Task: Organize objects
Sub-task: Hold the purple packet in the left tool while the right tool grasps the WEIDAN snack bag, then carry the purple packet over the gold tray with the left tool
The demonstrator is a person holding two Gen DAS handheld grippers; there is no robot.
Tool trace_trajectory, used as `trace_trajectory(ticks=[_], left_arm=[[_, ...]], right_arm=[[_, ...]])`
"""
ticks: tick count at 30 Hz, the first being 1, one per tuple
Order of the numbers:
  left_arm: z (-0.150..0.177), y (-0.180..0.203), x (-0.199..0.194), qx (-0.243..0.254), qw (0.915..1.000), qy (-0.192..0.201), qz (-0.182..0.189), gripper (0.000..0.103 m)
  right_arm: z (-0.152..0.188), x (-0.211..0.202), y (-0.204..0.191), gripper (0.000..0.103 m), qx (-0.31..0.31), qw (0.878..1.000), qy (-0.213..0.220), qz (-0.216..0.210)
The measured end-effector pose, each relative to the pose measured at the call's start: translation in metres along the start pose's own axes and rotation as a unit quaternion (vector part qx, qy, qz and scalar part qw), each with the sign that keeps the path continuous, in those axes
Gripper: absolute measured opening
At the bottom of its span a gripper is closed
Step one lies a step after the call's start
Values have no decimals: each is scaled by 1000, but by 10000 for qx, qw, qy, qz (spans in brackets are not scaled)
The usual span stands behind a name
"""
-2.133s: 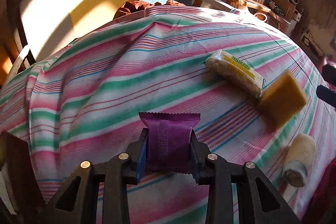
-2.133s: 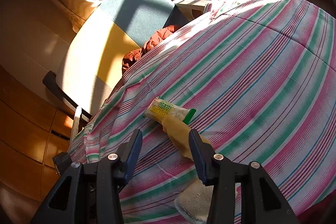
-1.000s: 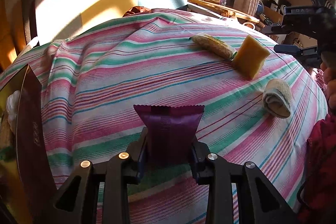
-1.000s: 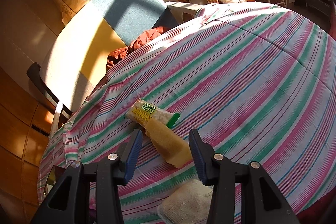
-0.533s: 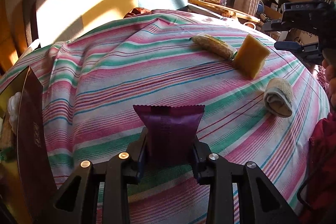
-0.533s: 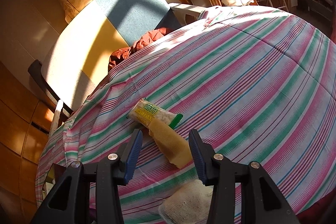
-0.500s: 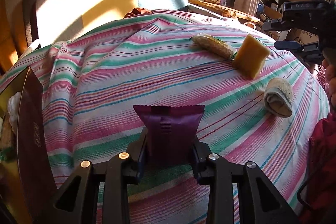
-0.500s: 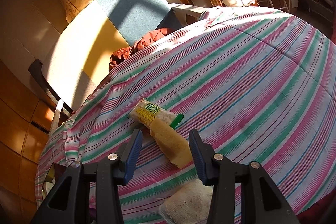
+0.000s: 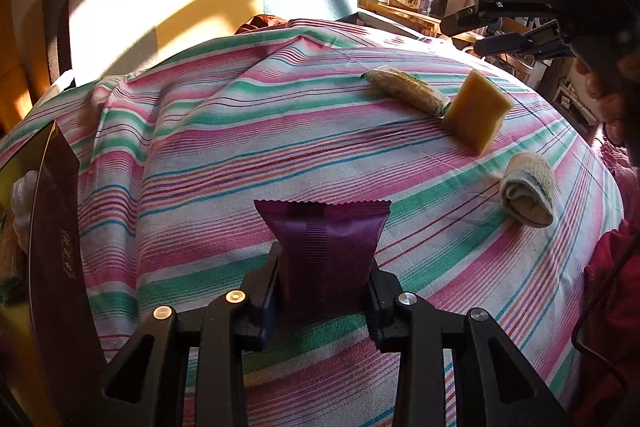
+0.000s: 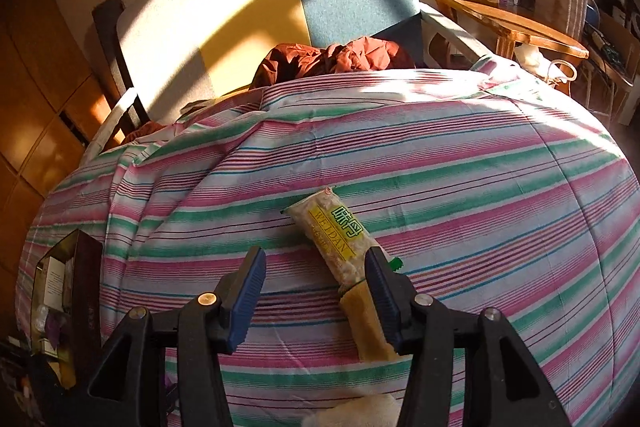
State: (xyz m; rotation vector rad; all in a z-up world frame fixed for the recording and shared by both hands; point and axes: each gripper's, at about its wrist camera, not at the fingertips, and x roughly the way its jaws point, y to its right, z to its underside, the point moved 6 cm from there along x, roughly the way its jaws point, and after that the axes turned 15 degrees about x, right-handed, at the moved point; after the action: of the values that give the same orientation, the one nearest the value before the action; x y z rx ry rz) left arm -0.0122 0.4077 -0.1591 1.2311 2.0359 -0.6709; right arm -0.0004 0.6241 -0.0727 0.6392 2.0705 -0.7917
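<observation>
My left gripper (image 9: 322, 267) is shut on a purple snack packet (image 9: 324, 239), held upright above the striped tablecloth (image 9: 240, 147). My right gripper (image 10: 316, 263) hovers over the cloth with its jaws opening and nothing pressed between them. In the left wrist view it hangs at the far right (image 9: 464, 35). A yellow-green snack pack (image 10: 338, 241) and a yellow sponge (image 10: 366, 323) lie just below it, by its right finger. The pack (image 9: 404, 93) and sponge (image 9: 476, 115) touch end to end. A rolled beige cloth (image 9: 528, 189) lies nearer the table edge.
A dark maroon open box (image 9: 52, 227) with items inside stands at the table's left edge, also in the right wrist view (image 10: 86, 267). Behind the table is a chair (image 10: 260, 7) with a red garment (image 10: 332, 57). A wooden side table (image 10: 520, 23) stands at the back right.
My right gripper has rolled and shifted sideways, so its view now sits level, and its jaws stand wider apart. My left gripper and the purple packet have stayed put.
</observation>
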Motion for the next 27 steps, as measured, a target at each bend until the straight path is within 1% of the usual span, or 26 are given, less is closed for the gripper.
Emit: trace_trajectory(ticks=[1, 3, 5, 9, 11, 13, 15, 16, 17, 18, 19, 20, 21, 22, 24, 25, 27], left_arm=[[0, 0, 0, -9, 10000, 4, 9, 37], [0, 0, 0, -25, 10000, 12, 29, 37], [0, -1, 0, -45, 10000, 21, 53, 37], [0, -2, 1, -73, 9999, 33, 89, 37], [0, -2, 1, -93, 9999, 39, 113, 37], [0, -3, 1, -100, 9999, 42, 123, 37], [-1, -3, 1, -102, 9999, 44, 126, 37], [-1, -2, 1, -103, 9999, 44, 129, 37], [-1, -2, 1, -102, 9999, 41, 128, 37], [-1, -2, 2, -101, 9999, 41, 125, 37], [-1, -2, 2, -98, 9999, 42, 124, 37], [-1, -2, 2, -94, 9999, 42, 120, 38], [-1, -2, 2, -86, 9999, 42, 113, 38], [-1, -2, 2, -81, 9999, 44, 109, 38], [0, -2, 2, -89, 9999, 50, 117, 38], [0, -2, 2, -88, 9999, 51, 117, 38], [0, -1, 2, -82, 9999, 52, 112, 38]], right_arm=[[-5, 8, 0, 62, -112, 9998, -150, 102], [-16, 25, 4, 63, -277, 9980, -439, 347], [-25, 39, 6, 63, -419, 9957, -621, 537], [-32, 66, 1, 63, -715, 9892, -1047, 740], [-28, 83, -5, 64, -906, 9828, -1390, 814], [-21, 101, -8, 64, -1150, 9741, -1618, 1079], [-15, 117, -6, 64, -1313, 9648, -1777, 1429], [-12, 125, -5, 64, -1365, 9617, -1821, 1530], [-9, 131, -3, 62, -1347, 9595, -1897, 1587], [-10, 131, -3, 58, -1235, 9620, -1881, 1544], [-12, 129, -6, 48, -1134, 9658, -1860, 1405], [-14, 125, -9, 42, -1136, 9683, -1756, 1363], [-15, 121, -14, 42, -1188, 9696, -1624, 1393], [-14, 117, -20, 41, -1210, 9717, -1528, 1331], [-9, 107, -37, 41, -1240, 9769, -1408, 1026], [-4, 101, -47, 41, -1254, 9785, -1376, 889], [15, 94, -64, 41, -1309, 9784, -1496, 571]])
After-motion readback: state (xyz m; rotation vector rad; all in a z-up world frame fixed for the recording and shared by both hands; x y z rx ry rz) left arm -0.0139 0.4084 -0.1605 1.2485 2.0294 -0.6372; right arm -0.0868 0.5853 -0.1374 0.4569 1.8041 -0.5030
